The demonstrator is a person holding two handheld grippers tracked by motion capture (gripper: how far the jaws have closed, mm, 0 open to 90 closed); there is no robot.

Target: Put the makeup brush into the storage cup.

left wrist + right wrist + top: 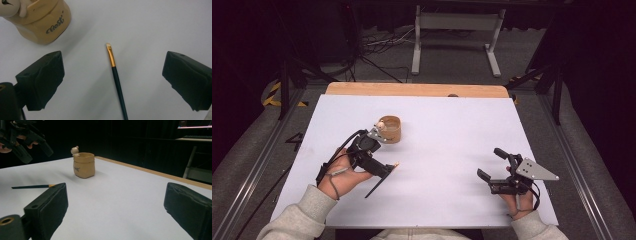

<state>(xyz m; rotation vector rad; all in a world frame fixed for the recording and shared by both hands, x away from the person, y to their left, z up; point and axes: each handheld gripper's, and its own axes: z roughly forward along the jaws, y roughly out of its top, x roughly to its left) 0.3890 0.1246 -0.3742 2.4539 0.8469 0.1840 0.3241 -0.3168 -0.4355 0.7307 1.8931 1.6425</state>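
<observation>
A thin brush [118,85] with a dark handle, gold ferrule and pale tip lies flat on the white table. It shows in the high view as brush [379,184] and in the right gripper view as brush [32,186]. My left gripper [112,62] hovers over it, open, one jaw on each side and neither touching it. In the high view the left gripper [379,170] sits at the left, just in front of a tan cup [389,129] with a small bear figure on its rim. My right gripper [116,195] is open and holds nothing; it shows at the right as right gripper [492,164].
The white sheet [452,140] covers a wooden table whose far edge [417,90] is bare. The cup [42,22] stands close to the upper left of the brush tip, and appears as cup [84,166] beyond the right jaws. A metal frame [457,35] stands on the floor behind.
</observation>
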